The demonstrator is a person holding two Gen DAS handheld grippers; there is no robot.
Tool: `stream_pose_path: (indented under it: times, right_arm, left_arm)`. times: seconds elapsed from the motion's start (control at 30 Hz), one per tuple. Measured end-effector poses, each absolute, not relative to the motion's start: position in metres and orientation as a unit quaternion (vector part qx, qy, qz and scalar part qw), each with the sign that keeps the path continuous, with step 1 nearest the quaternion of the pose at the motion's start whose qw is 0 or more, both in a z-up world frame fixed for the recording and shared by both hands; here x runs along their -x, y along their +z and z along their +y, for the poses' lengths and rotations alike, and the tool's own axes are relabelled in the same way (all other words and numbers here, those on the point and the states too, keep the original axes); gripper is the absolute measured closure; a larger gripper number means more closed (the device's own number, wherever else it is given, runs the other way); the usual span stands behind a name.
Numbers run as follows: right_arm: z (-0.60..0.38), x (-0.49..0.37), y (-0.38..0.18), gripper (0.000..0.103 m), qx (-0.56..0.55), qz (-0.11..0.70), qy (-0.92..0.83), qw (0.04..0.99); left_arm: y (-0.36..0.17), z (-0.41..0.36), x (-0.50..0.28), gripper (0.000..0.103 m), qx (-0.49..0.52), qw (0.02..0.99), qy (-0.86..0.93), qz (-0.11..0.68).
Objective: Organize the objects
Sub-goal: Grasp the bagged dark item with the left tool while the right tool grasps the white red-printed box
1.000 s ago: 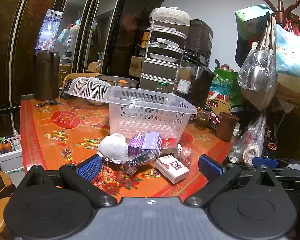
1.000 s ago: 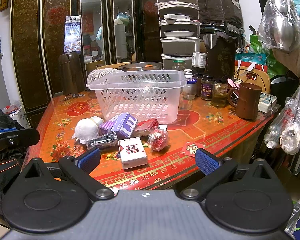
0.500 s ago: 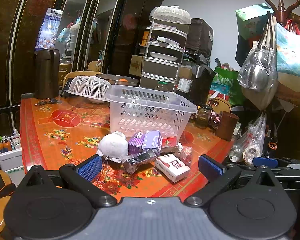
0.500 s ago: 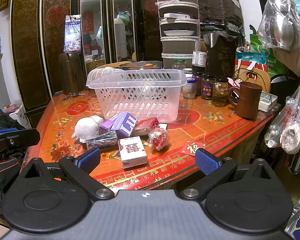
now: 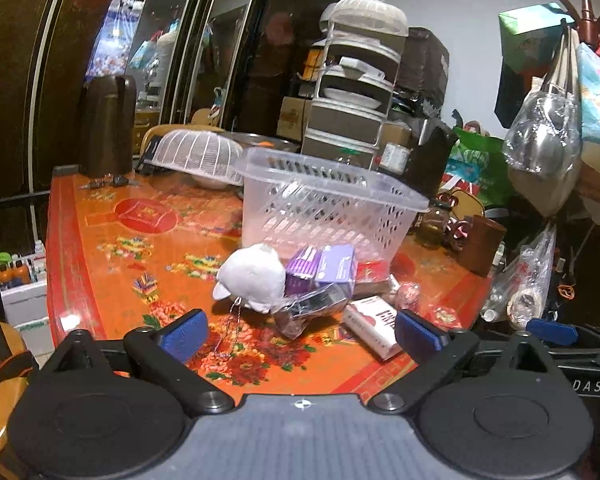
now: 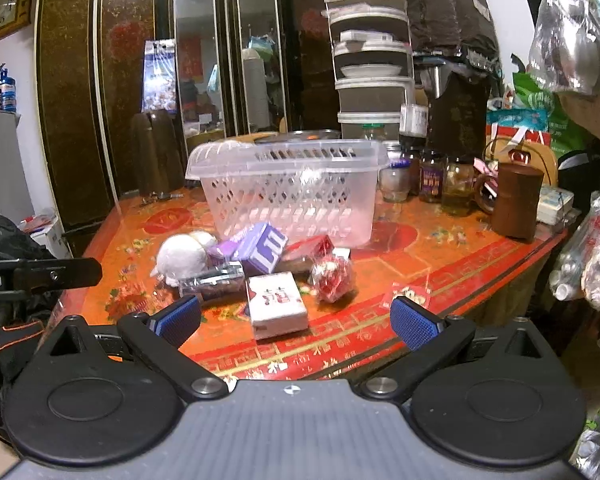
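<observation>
A clear plastic basket (image 5: 328,204) (image 6: 296,196) stands on the orange patterned table (image 5: 140,256). In front of it lies a small pile: a white plush toy (image 5: 252,276) (image 6: 180,258), purple boxes (image 5: 324,266) (image 6: 260,248), a dark wrapped packet (image 5: 308,312) (image 6: 212,280), a white and red box (image 5: 374,326) (image 6: 276,304) and a red wrapped ball (image 6: 334,278). My left gripper (image 5: 298,334) hovers near the table's front edge, short of the pile, its jaws closing slightly with nothing between them. My right gripper (image 6: 294,320) stands open before the white box.
A brown mug (image 6: 516,200) and glass jars (image 6: 432,180) sit at the right of the table, a white mesh cover (image 5: 198,152) and a dark flask (image 5: 108,124) at the back left. Stacked food containers (image 5: 356,80) rise behind the basket. Bags (image 5: 544,140) hang at the right.
My left gripper has come forward and down toward the pile, so the plush toy and boxes look larger. The right gripper has barely shifted.
</observation>
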State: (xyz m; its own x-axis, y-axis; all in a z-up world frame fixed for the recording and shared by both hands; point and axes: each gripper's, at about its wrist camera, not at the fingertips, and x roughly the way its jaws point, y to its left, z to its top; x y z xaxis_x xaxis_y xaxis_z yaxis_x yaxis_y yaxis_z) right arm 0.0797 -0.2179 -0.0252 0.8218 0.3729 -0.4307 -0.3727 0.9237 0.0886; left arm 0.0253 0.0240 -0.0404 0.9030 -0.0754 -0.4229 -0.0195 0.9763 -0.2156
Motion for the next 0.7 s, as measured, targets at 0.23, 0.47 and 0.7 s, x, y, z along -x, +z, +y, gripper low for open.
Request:
stream_pose_path:
  times: [0.23, 0.47, 0.7]
  right_arm:
    - [-0.227, -0.089, -0.044, 0.002, -0.030, 0.222, 0.184, 0.957]
    - [-0.229, -0.109, -0.055, 0.007, -0.035, 0.225, 0.199, 0.953]
    - [-0.221, -0.129, -0.070, 0.013, -0.019, 0.238, 0.217, 0.947]
  left_arm:
    - [-0.053, 0.031, -0.035, 0.004, 0.115, 0.970, -0.022, 0.213]
    - [-0.049, 0.034, -0.067, 0.007, 0.101, 0.970, -0.026, 0.218]
    - [-0.067, 0.016, -0.105, 0.021, 0.062, 0.964, -0.051, 0.254]
